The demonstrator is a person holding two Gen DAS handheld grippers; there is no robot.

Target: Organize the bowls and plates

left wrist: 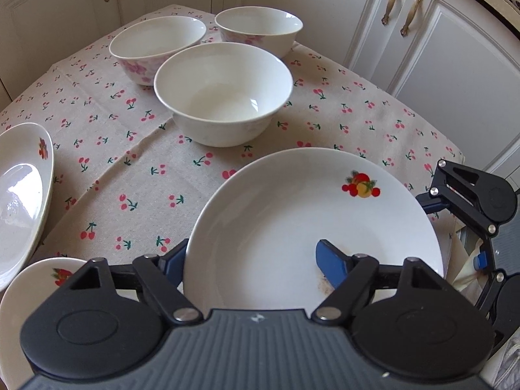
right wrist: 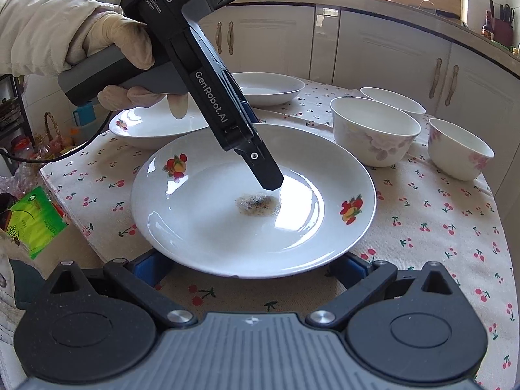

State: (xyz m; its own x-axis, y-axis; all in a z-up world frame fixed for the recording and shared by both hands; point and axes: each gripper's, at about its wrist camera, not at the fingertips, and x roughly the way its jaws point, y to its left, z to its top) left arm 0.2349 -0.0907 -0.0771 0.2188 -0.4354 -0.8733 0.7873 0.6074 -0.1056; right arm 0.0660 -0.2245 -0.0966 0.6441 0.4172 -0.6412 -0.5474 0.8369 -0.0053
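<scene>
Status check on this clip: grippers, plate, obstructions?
Left gripper jaws astride the fruit plate rim, one inside. Right gripper open, under near edge. Brown smudge mid-plate. Three bowls beyond.

My plate (right wrist: 227,227) sits on the tablecloth (right wrist: 422,243) nearest me, three bowls (right wrist: 373,130) off to its right, two more plates (right wrist: 156,126) behind it.
</scene>
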